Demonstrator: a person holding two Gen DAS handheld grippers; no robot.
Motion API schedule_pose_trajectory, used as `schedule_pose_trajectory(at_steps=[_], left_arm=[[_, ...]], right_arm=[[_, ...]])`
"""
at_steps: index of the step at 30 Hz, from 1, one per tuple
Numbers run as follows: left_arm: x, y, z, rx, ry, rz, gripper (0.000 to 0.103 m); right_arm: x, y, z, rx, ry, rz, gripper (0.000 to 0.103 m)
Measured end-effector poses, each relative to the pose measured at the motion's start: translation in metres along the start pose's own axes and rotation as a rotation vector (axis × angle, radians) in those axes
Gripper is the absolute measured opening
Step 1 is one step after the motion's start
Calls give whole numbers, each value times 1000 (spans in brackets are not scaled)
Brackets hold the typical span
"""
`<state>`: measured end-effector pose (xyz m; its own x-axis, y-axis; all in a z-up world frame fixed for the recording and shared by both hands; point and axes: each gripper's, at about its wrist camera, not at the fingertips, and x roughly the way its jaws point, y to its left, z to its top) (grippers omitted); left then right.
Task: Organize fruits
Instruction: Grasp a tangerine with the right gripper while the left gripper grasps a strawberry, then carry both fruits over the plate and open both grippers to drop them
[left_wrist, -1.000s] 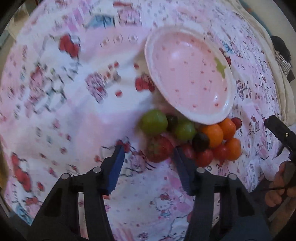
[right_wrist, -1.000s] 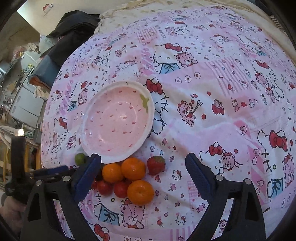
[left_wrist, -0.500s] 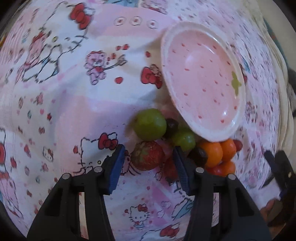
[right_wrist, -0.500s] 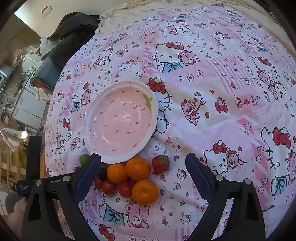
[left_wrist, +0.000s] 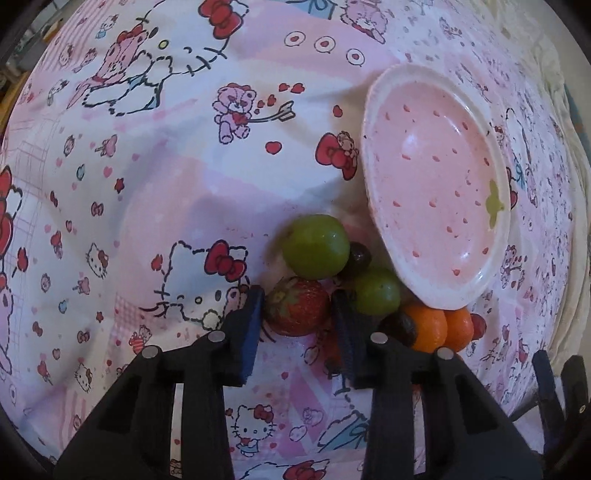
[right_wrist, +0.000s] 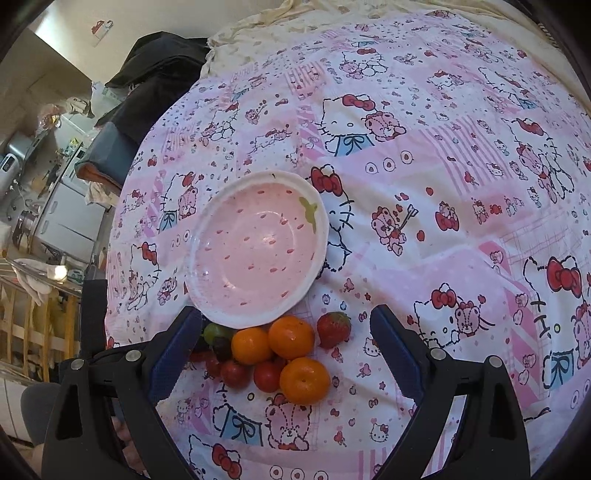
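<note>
The pink sheet with cartoon cats and bears has no words I can read, and the empty pink bowl sits in the middle of the right view. The right tongs are wide open over the oranges and little tomatoes. At the bottom middle of the left view, the left tongs have been closing on a strawberry, pads touching its sides, just below a green fruit.

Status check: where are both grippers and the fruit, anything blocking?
Left gripper closing around strawberry. Right gripper open above the pile, empty. Plate empty. Green fruit crowds the strawberry.
</note>
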<state>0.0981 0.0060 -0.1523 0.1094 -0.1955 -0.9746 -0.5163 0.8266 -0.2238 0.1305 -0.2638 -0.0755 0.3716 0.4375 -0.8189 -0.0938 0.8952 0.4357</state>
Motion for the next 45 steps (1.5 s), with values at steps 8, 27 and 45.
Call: schedule_pose_trajectory(at_steps=[8, 27, 45], left_arm=[[-14, 6, -7, 29, -2, -73, 27], [-73, 21, -5, 203, -81, -94, 27], [-99, -30, 45, 427, -229, -10, 27]], right_arm=[[-1, -7, -4, 12, 11, -7, 94], [73, 6, -45, -213, 319, -83, 46], [20, 24, 26, -188, 43, 50, 45]])
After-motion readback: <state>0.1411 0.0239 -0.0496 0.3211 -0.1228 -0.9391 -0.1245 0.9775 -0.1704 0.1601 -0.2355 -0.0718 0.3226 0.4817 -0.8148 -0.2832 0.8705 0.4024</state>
